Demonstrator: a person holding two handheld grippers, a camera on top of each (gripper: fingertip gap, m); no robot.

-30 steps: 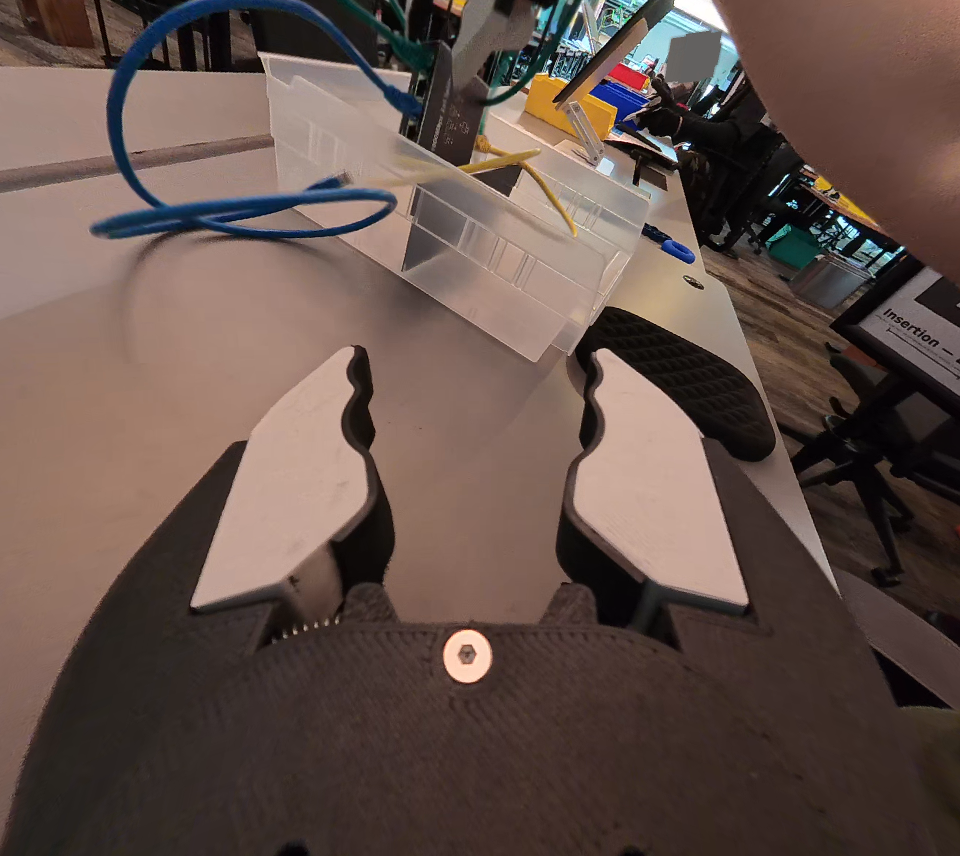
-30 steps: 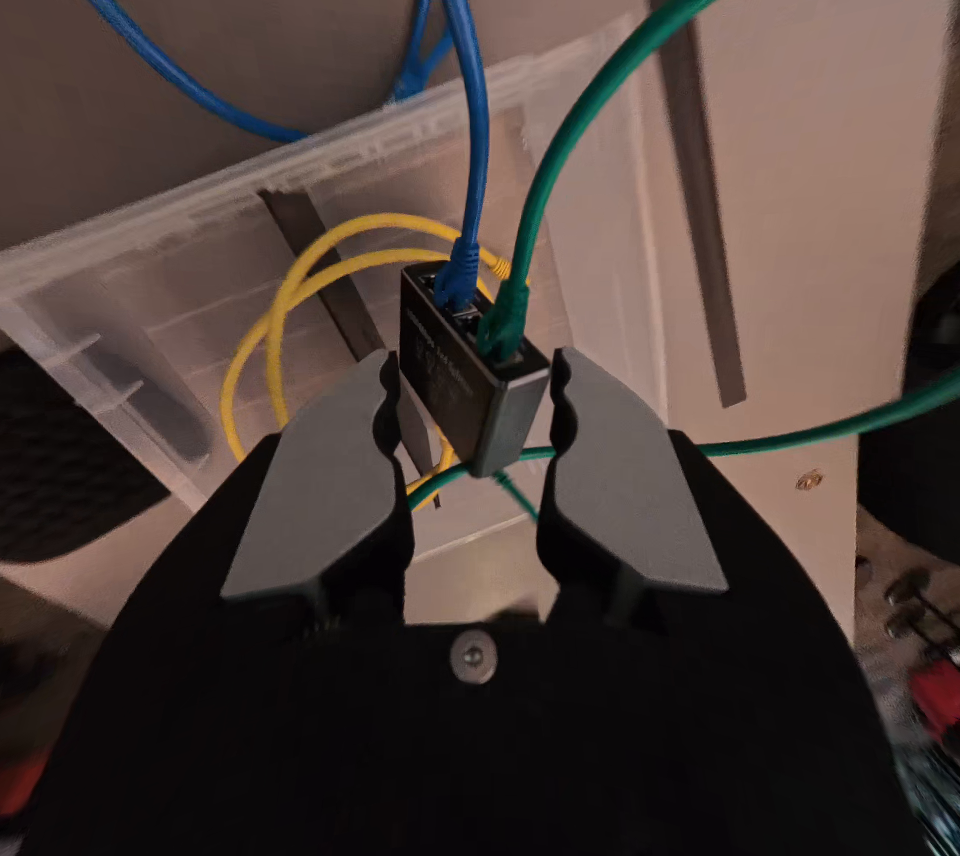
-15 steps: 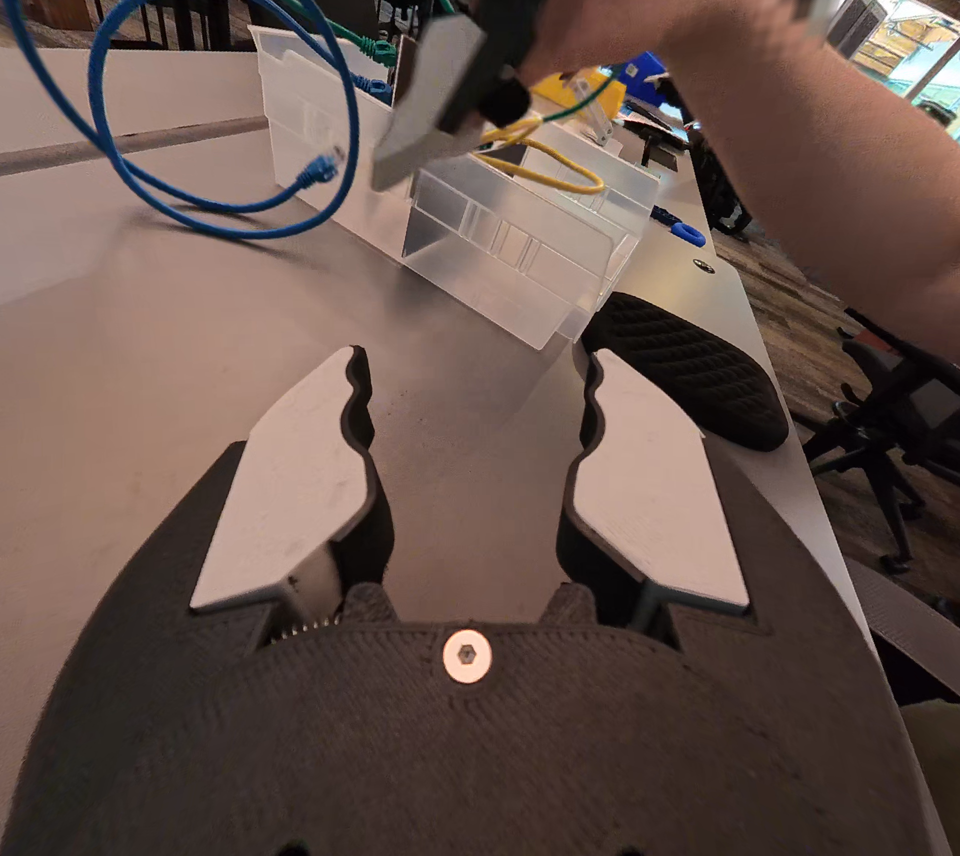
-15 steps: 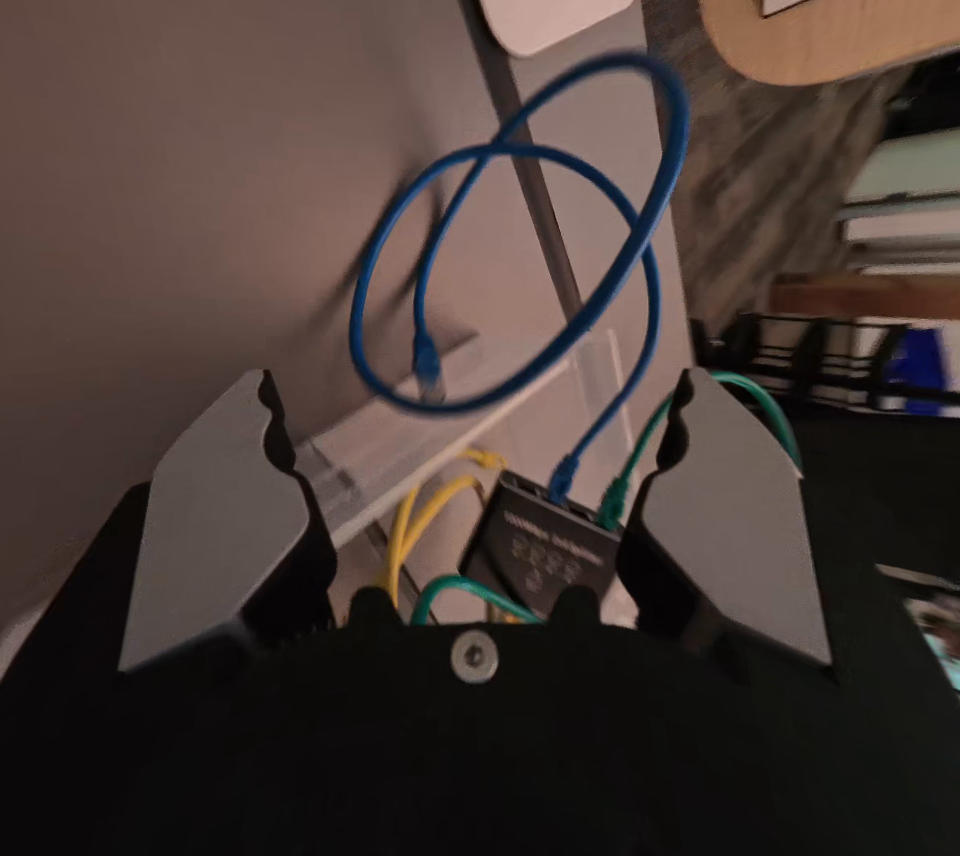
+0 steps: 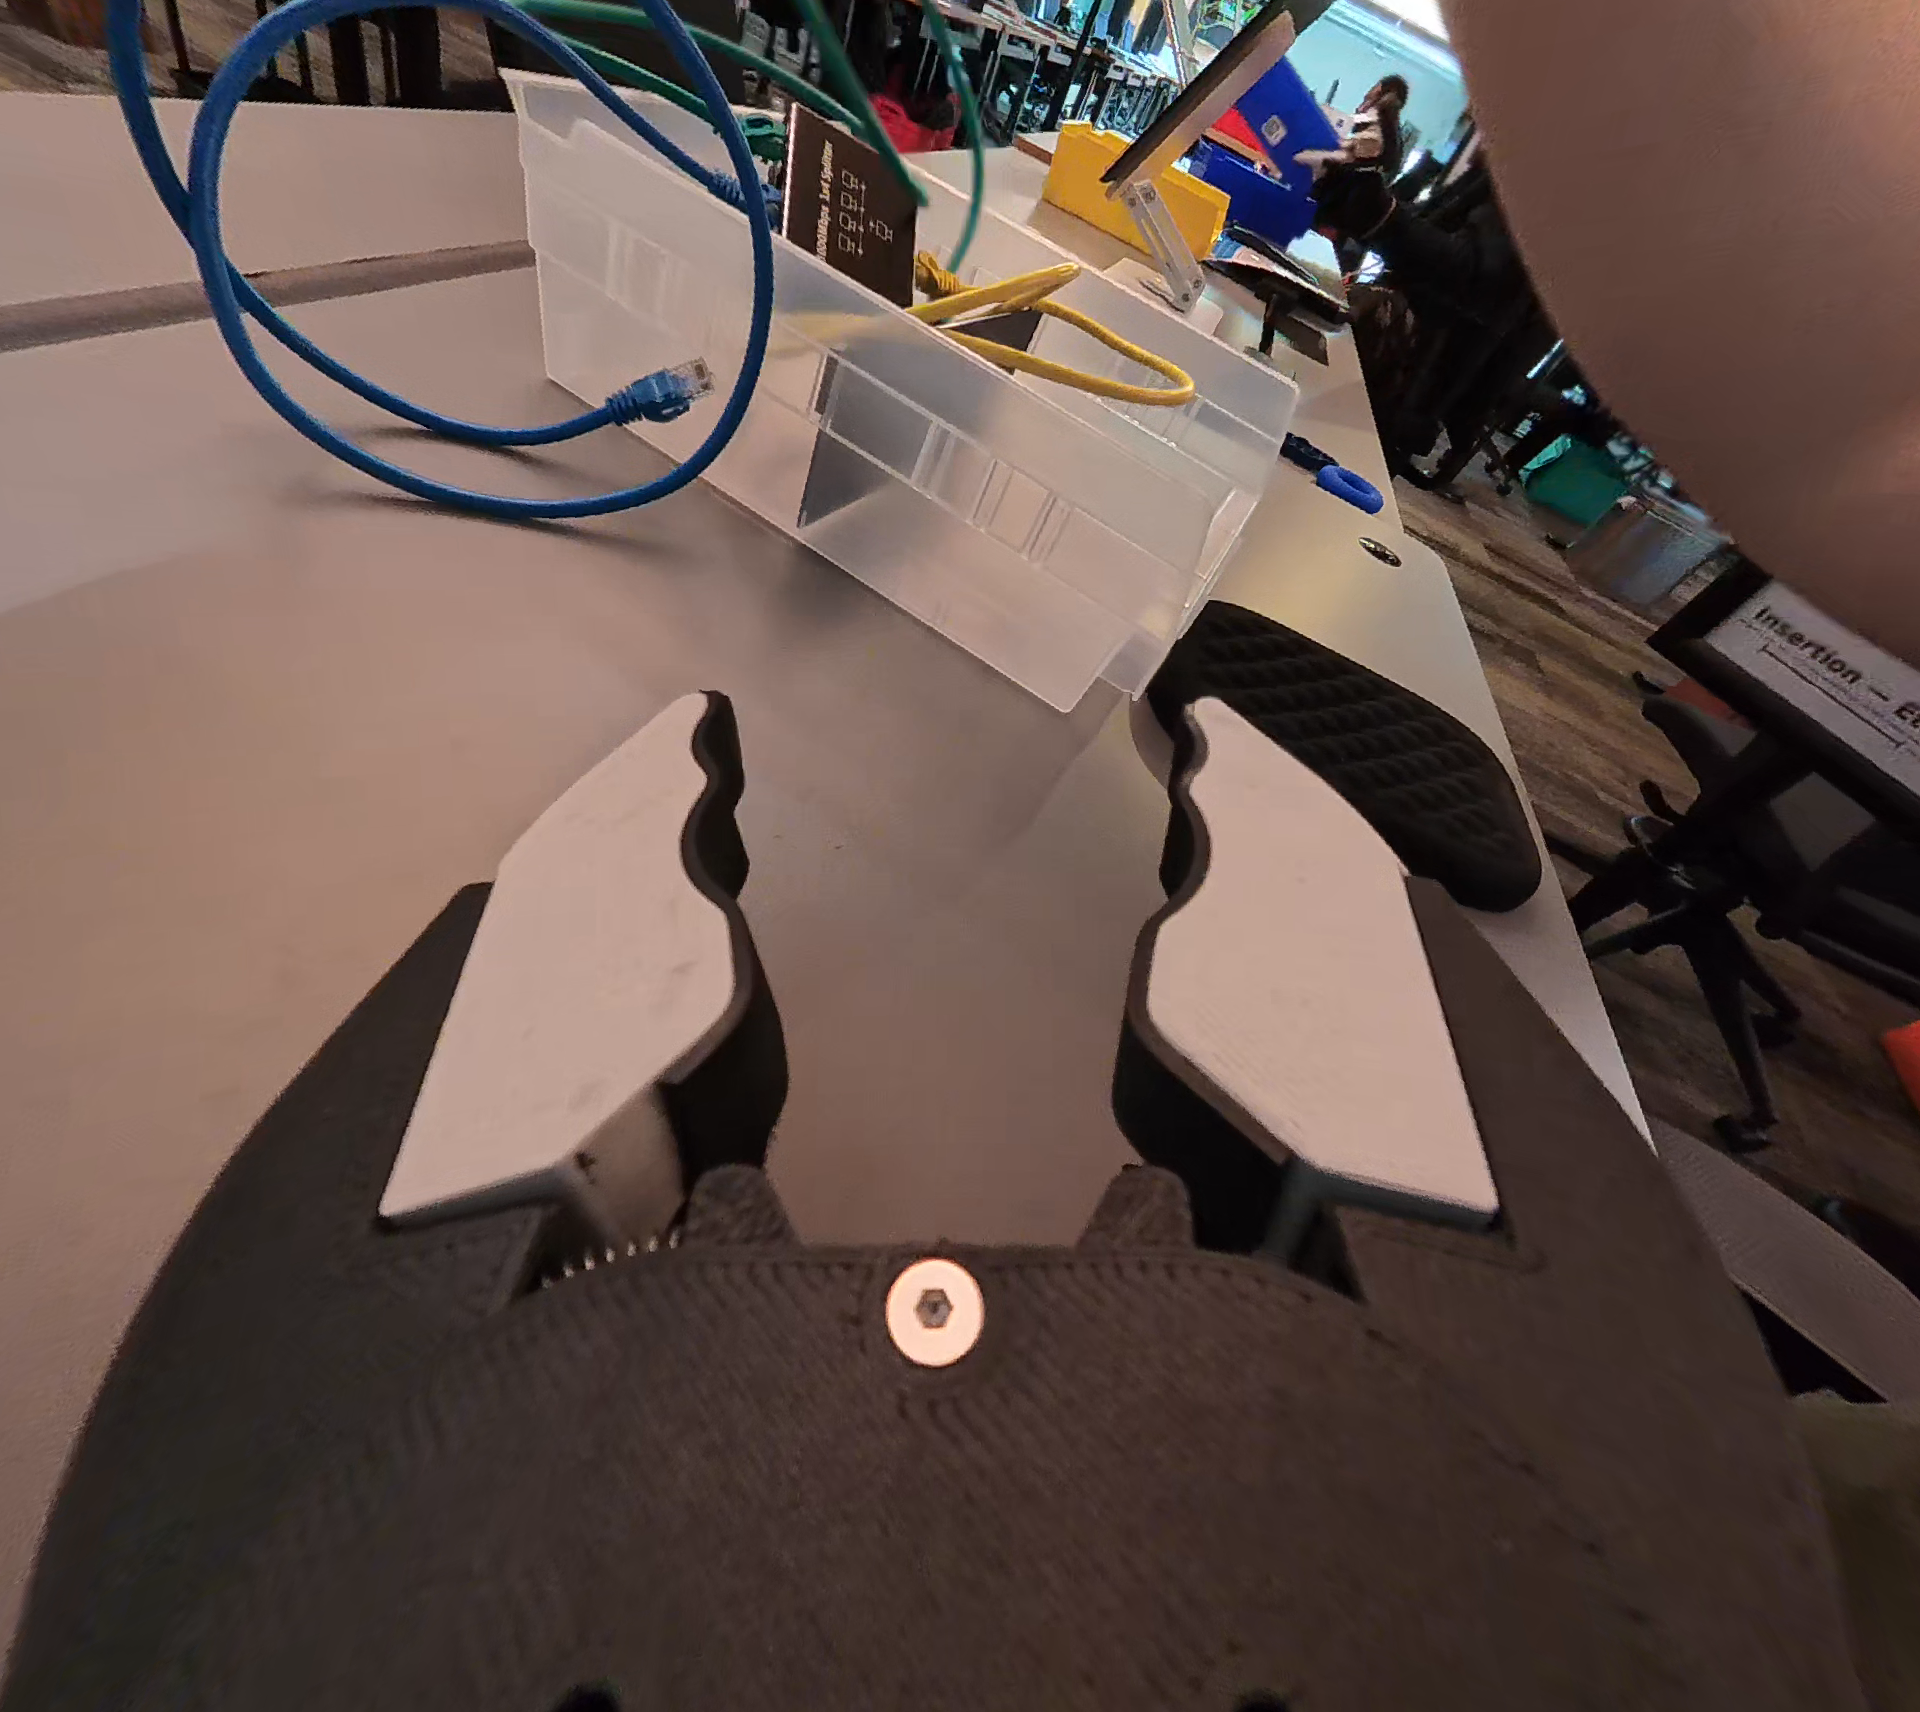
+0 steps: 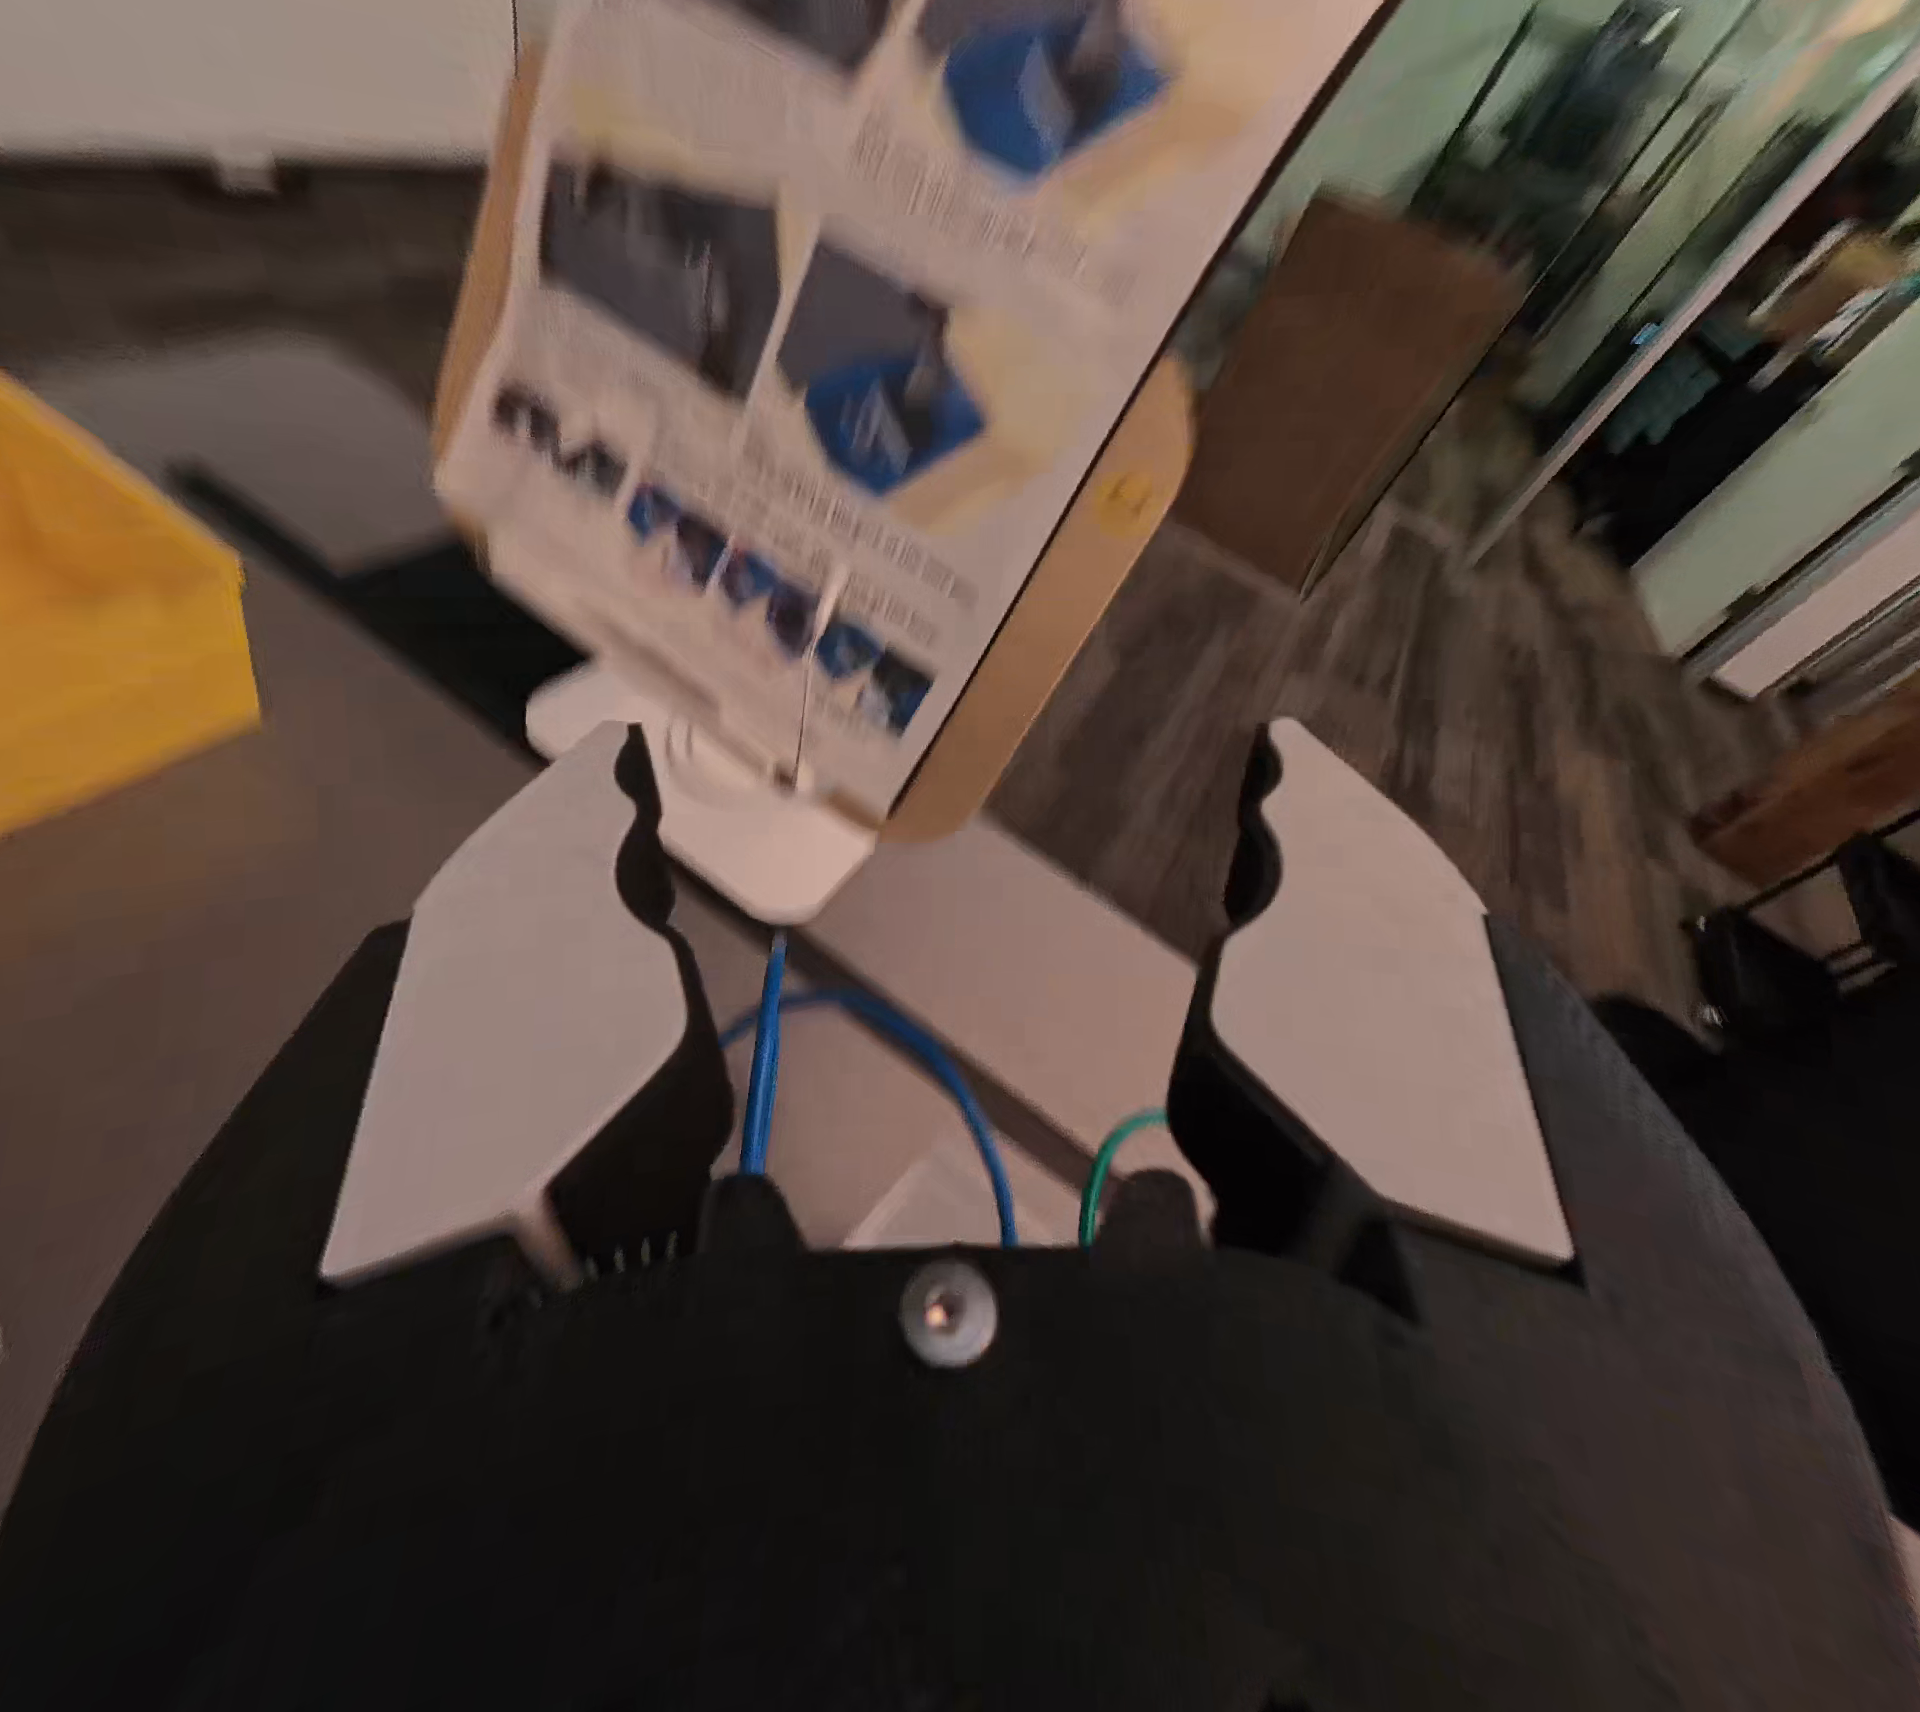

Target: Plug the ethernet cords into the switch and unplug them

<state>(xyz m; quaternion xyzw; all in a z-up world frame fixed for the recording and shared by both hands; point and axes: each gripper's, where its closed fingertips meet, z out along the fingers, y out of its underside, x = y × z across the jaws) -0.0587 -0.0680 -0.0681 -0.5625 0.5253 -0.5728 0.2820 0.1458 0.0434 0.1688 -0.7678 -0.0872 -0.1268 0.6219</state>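
Both grippers, left gripper (image 5: 951,789) and right gripper (image 6: 945,841), gaped empty; at eleven o'clock of the left, the switch (image 5: 850,218) stood in a clear bin (image 5: 997,499), blue cord (image 5: 457,208) looping outside.

Grey table (image 5: 312,727) under everything. Clear plastic bin (image 5: 1039,509) sits on it, lying aslant. Black textured pad (image 5: 1371,748) just beside bin's near corner, at table edge. Yellow bin (image 5: 1101,176) and blue bin (image 5: 1278,104) farther back. Tilted board on white stand (image 5: 1236,73) behind clear bin; right wrist view shows its picture sheet (image 6: 831,260), blurred. Black office chair (image 5: 1745,893) on wood floor (image 5: 1538,582) to right.
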